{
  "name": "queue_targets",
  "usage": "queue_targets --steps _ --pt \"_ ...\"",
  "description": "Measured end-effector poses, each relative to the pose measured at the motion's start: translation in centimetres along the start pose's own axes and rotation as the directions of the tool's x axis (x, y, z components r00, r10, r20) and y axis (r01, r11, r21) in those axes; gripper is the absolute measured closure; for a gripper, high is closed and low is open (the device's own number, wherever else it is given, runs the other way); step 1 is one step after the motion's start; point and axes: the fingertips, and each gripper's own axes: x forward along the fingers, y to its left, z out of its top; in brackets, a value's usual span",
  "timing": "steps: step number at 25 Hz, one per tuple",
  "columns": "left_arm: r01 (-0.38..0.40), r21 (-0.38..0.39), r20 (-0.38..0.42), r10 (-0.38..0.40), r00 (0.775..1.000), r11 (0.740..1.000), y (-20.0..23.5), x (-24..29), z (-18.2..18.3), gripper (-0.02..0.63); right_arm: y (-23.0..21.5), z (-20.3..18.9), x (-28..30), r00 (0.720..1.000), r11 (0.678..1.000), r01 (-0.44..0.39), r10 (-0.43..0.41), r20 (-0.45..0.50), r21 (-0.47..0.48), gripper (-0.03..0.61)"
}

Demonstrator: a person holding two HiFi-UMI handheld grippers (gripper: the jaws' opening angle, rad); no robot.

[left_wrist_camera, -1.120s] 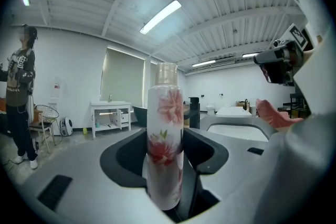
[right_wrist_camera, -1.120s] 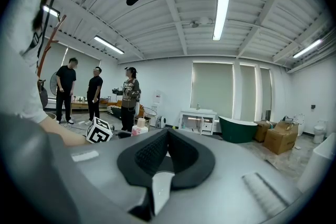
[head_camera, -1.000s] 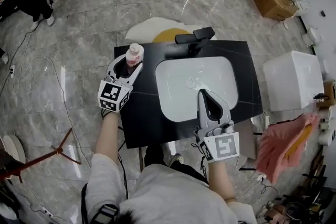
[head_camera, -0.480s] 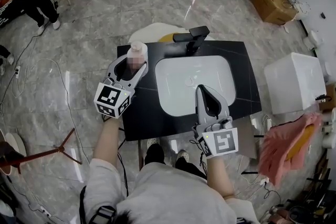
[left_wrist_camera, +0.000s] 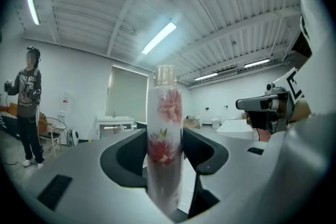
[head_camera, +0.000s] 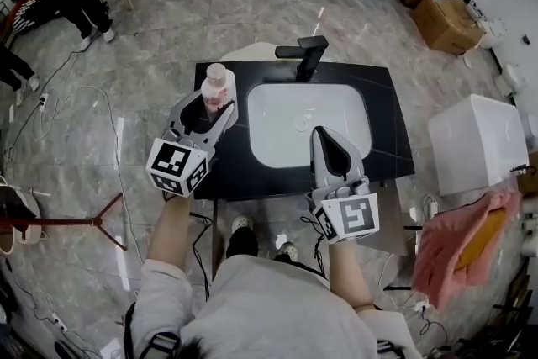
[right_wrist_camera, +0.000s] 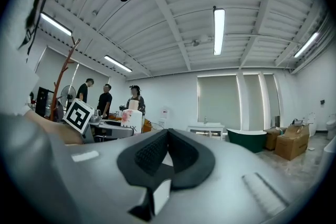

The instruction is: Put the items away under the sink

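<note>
The left gripper (head_camera: 216, 103) has risen with the floral bottle (head_camera: 217, 81), which sat lower a second ago. The bottle is above the far left corner of the black surface (head_camera: 388, 126). The fingers clamp its sides, and it stands upright, long axis vertical, cap up. The right gripper (head_camera: 323, 134), fingers pressed together and empty, hovers over the near right of the basin (head_camera: 286, 118).

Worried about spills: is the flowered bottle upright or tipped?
Upright. The bottle stands vertical, cap uppermost, pinched between the left gripper's jaws.
</note>
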Motion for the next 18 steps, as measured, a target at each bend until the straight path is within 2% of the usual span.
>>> queue_targets --steps 4,18 --pt "-0.039 0.019 0.004 0.039 0.999 0.999 -2.8 -2.2 1.3 0.397 -0.3 0.9 -2.8 0.999 1.000 -0.026 0.026 0.018 0.009 0.568" --pt "-0.183 0.005 0.063 0.182 0.981 0.983 -13.9 -8.7 3.4 0.400 -2.7 1.8 -13.0 0.989 0.991 -0.135 0.133 0.070 0.021 0.568"
